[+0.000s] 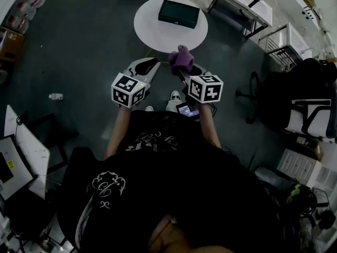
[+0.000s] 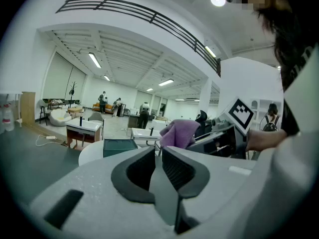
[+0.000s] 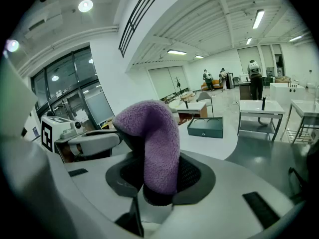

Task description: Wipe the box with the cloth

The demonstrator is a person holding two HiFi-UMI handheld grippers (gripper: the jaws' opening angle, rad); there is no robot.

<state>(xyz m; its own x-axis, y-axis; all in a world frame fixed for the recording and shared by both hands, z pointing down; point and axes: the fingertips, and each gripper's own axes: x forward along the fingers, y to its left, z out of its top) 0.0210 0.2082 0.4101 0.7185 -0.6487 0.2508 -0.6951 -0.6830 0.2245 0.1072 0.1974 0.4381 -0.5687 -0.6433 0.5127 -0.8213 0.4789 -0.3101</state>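
Note:
A dark green box (image 1: pixel 179 13) lies on the round white table (image 1: pixel 150 28) ahead of me; it also shows as the box (image 2: pixel 119 146) in the left gripper view and the box (image 3: pixel 205 127) in the right gripper view. My right gripper (image 1: pixel 185 67) is shut on a purple cloth (image 1: pixel 180 58), which stands up between the jaws as the cloth (image 3: pixel 153 148). My left gripper (image 1: pixel 149 65) is shut with nothing in it, its jaws close together (image 2: pixel 158 169). Both grippers hang short of the table's near edge, side by side.
White desks (image 1: pixel 245 1) and a wire rack (image 1: pixel 281 46) stand at the back right. A black office chair (image 1: pixel 295 96) is to my right. A desk with a monitor (image 1: pixel 16 157) sits at my left. People stand far off in the hall.

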